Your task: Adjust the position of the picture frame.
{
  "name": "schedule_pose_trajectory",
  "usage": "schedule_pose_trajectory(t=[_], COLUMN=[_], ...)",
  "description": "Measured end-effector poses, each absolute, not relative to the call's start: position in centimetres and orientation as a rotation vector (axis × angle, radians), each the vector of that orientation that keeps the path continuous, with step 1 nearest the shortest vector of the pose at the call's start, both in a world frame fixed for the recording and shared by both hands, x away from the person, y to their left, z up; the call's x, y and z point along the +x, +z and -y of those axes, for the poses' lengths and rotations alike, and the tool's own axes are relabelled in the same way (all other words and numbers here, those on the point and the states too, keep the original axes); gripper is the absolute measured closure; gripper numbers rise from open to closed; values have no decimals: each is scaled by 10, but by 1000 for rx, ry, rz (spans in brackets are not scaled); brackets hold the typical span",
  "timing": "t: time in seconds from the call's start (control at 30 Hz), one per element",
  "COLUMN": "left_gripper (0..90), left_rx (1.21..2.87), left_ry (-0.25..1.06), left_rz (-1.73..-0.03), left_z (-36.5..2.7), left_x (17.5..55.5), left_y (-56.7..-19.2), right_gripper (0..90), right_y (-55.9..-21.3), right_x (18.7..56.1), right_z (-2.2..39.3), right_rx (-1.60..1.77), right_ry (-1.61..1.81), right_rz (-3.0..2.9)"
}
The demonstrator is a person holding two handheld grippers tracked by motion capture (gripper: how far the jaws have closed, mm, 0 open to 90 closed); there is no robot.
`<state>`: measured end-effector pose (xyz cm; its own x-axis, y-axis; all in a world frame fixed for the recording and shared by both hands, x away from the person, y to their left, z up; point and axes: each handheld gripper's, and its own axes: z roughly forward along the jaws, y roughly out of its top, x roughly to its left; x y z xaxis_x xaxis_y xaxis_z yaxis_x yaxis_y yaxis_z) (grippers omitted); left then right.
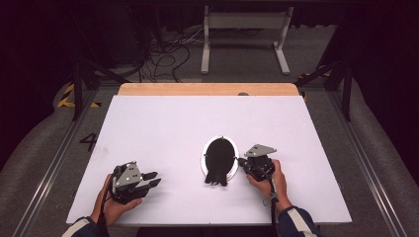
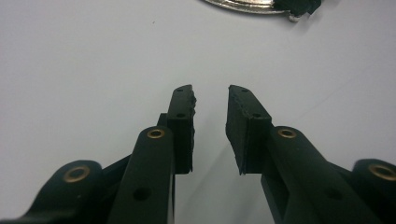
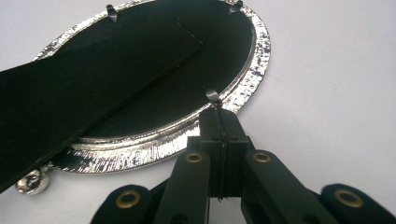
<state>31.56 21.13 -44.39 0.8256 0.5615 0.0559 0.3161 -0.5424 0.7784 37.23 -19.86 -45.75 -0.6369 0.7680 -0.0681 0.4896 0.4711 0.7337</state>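
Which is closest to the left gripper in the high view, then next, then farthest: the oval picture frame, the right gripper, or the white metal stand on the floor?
1. Oval picture frame, lying back-up on the table, toward the middle, to the right of the left gripper.
2. Right gripper, just past the frame's right edge.
3. White metal stand, on the floor beyond the table's far end.

oval picture frame (image 1: 220,157) | silver rim, black back with stand flap | face down | table's near middle
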Motion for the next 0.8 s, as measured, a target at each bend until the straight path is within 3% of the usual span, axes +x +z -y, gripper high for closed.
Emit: schedule_pose_trajectory(t=[0.33,0.63,0.7,0.8], left_gripper=[691,469,359,297], left_rx=[2178,2120,2092,2081], left_ry=[395,386,397,423], left_rz=[-681,-703,-739,-742], left_z=[-223,-236,-239,-243], left_x=[316,320,319,315], left_y=[-449,-454,-454,-454], right_gripper=[898,797,767,727], right_y=[-459,-451,-448,-446], right_x=[377,365,360,353], right_z=[195,205,207,209], right_rx=[1047,1007,993,964], right_ry=[999,1103,1128,1136], right_rz=[-2330,-2362,-2372,-2404])
